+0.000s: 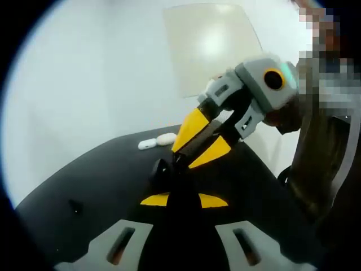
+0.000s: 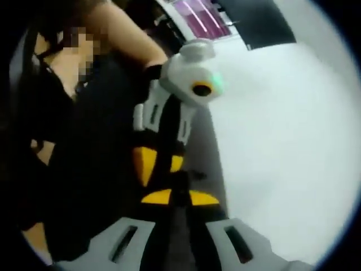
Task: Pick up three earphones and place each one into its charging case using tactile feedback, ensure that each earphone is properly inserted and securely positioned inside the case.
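Observation:
In the left gripper view my left gripper is shut on a black charging case, which rises dark between its yellow tips above the black table. My right gripper comes in from the right. Its yellow fingers meet right at the case's top, closed on something small and dark that looks like an earphone; it is mostly hidden. In the right gripper view my right gripper points at the left gripper, with a dark shape between the tips.
Two small white pieces, a flat one and a rounder one, lie at the table's far edge. A tiny dark item lies on the left. A pale wall stands behind, and a person's arm reaches in.

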Demonstrator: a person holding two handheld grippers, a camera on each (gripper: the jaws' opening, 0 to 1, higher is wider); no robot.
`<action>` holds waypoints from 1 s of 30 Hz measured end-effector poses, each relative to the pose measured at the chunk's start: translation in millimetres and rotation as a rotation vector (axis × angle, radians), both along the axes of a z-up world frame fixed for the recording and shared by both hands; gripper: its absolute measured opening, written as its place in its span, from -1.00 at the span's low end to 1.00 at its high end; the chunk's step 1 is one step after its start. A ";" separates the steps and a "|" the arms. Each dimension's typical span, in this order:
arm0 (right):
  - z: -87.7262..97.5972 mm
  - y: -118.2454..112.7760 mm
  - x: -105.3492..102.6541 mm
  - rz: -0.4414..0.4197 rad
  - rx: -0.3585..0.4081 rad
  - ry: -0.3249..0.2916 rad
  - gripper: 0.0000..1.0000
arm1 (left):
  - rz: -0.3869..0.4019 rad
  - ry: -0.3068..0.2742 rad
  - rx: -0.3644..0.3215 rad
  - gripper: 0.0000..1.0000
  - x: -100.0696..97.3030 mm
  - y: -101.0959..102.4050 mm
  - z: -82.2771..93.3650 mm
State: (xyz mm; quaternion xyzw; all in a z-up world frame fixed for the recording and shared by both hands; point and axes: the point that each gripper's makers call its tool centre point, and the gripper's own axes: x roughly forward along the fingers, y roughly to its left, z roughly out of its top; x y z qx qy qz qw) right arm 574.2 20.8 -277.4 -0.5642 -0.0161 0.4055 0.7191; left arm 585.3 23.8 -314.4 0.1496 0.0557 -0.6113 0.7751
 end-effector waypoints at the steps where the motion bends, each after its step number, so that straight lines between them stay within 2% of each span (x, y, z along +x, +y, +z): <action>1: 0.6 0.1 -1.0 0.004 0.022 0.024 -0.76 | 0.000 0.000 0.000 -0.71 -0.1 -0.1 0.0; 4: 2.0 -2.9 -0.5 0.003 0.061 0.071 -0.76 | 0.000 0.000 0.000 -0.71 -0.1 -0.1 0.0; 9: 3.5 -0.6 -3.0 0.012 0.178 0.196 -0.74 | 0.000 0.001 -0.001 -0.71 -0.2 -0.2 -0.1; 14: 1.1 -6.2 7.3 -0.008 0.229 0.251 -0.74 | 0.000 0.003 -0.001 -0.71 0.0 -0.1 0.0; 18: -0.2 -8.2 4.6 0.007 0.265 0.304 -0.71 | -0.002 0.002 -0.002 -0.71 -0.4 0.4 0.5; 20: 7.8 -8.4 2.7 0.026 0.339 0.340 -0.65 | -0.001 0.003 -0.002 -0.71 -0.8 0.6 0.7; 22: 14.8 -12.1 3.3 0.037 0.419 0.408 -0.60 | -0.002 0.004 -0.003 -0.71 -1.2 0.8 0.8; 24: 5.9 -19.8 5.3 0.048 0.450 0.554 -0.49 | -0.002 0.003 -0.002 -0.71 -1.2 0.9 0.9; 26: -5.4 -24.9 9.7 0.055 0.470 0.665 -0.46 | -0.002 0.004 -0.003 -0.71 -1.2 1.0 1.0; 29: -14.3 -22.6 7.1 0.168 0.501 0.758 -0.49 | -0.002 0.005 -0.003 -0.71 -1.5 1.0 1.0; 30: -16.6 -22.6 7.8 0.180 0.502 0.780 -0.49 | -0.002 0.006 -0.003 -0.71 -1.5 1.0 0.9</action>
